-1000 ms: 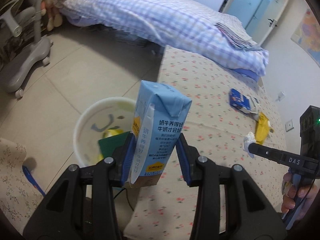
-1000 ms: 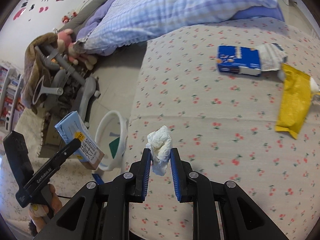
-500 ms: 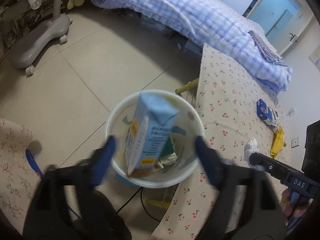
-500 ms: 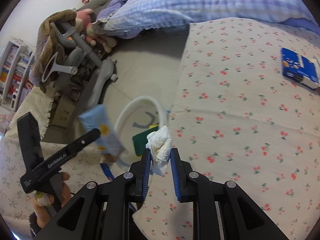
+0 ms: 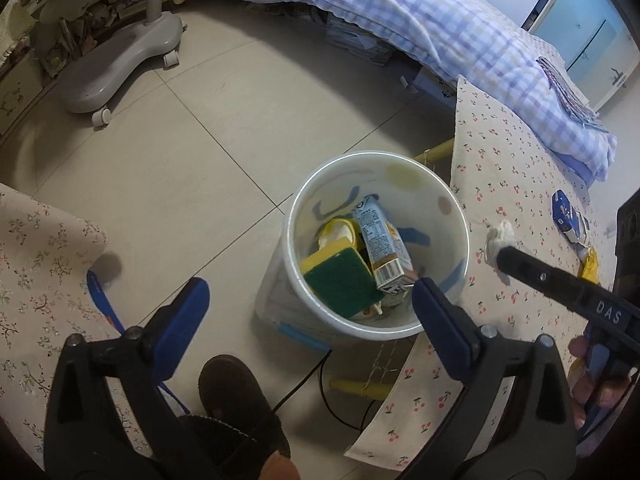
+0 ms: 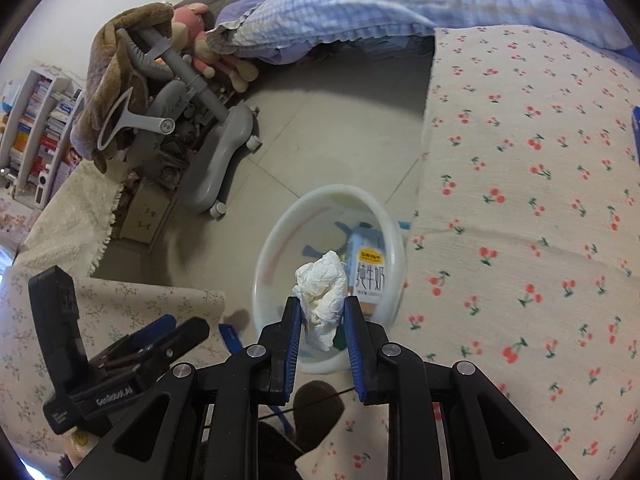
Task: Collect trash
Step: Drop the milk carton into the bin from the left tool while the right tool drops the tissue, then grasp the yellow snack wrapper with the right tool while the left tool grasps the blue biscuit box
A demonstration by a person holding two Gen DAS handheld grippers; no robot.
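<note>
A white bin (image 5: 452, 208) stands on the floor beside the cherry-print table (image 5: 516, 168). Inside it lie a blue milk carton (image 5: 384, 248) and a green-and-yellow sponge (image 5: 340, 280). Above the bin's near rim, my left gripper (image 5: 310, 292) has its jaws opening wide with nothing between them. My right gripper (image 6: 322, 320) holds a crumpled white tissue (image 6: 324, 288) over the bin (image 6: 272, 252); its jaws are opening, and the pads still touch the tissue. In the left wrist view the tissue (image 5: 500, 234) shows at the bin's right.
A blue packet (image 5: 564, 212) and a yellow wrapper (image 5: 590, 268) lie on the table's far side. A grey chair base (image 5: 120, 68) stands on the tiled floor to the left. A person's dark slipper (image 5: 236, 396) and a black cable (image 5: 304, 380) are near the bin.
My left gripper opened and the milk carton dropped into the bin. My right gripper carried the tissue from above the table to over the bin.
</note>
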